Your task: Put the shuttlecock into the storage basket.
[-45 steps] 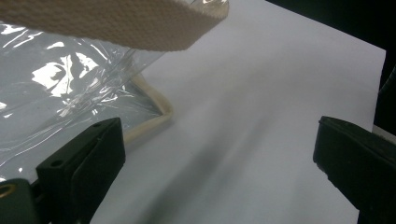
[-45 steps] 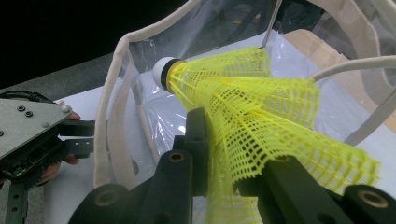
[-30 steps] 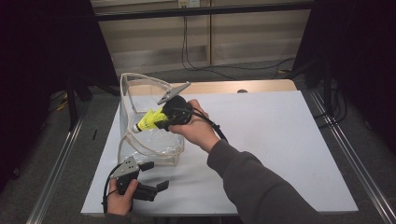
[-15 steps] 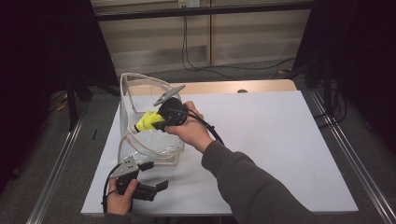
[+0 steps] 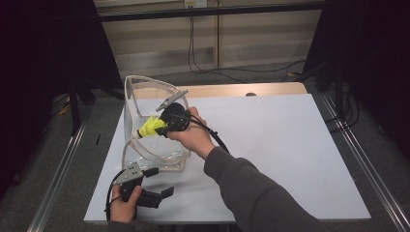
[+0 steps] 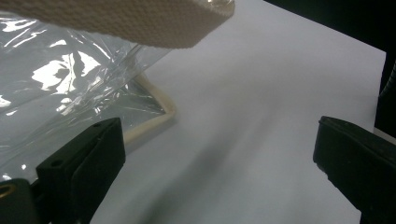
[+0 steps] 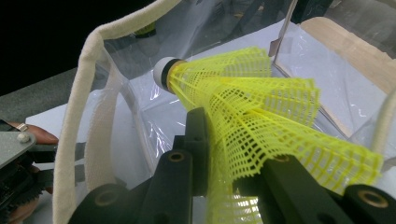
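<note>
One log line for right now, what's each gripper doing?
right gripper: shut on shuttlecock, held at bag mouth | left gripper: jaws open, nothing between, beside bag base on table

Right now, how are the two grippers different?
The right gripper is shut on a yellow shuttlecock; the left gripper is open, holding nothing. The right gripper is raised at the clear bag; the left gripper sits low by the table. Both have black jaws.

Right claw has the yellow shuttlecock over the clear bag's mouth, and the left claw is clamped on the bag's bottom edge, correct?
Not quite. The left claw is open, beside the bag and gripping nothing, as the left gripper view shows. The right claw does hold the shuttlecock at the bag's mouth.
</note>
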Motion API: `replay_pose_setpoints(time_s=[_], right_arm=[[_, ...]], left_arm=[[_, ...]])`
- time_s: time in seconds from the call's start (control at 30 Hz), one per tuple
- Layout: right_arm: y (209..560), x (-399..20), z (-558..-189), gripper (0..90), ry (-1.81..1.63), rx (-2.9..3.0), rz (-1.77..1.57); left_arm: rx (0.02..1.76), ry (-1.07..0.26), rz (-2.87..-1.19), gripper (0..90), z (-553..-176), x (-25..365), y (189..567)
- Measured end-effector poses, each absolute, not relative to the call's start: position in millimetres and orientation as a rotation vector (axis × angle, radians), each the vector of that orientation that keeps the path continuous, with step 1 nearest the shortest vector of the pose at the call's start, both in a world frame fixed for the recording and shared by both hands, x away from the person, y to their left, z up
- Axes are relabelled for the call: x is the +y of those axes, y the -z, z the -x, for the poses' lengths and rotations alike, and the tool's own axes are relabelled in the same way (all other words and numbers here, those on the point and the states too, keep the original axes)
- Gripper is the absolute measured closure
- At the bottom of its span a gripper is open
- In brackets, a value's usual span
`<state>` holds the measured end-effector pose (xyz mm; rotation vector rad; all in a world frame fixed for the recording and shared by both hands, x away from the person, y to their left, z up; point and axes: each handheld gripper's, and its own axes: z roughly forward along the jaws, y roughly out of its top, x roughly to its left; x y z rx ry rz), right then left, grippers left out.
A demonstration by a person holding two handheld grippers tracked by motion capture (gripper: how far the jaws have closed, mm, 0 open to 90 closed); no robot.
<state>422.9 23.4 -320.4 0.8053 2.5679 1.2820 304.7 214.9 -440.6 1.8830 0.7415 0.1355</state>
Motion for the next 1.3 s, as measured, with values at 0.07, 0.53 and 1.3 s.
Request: replay_pose_setpoints(time_s=[0.07, 0.53, 1.3], right_arm=[[321, 24, -424, 79.3, -1.287, 2.566, -0.814], [320, 24, -427, 79.3, -1.293, 2.552, -0.847], [321, 30, -434, 79.3, -1.311, 2.542, -0.862]], left_arm=[[0.741, -0.134, -1.89, 2.4, -305, 215, 440], [0.741, -0.132, -1.882, 2.3, -304, 216, 439], [0.741, -0.133, -1.877, 2.3, -306, 216, 440]])
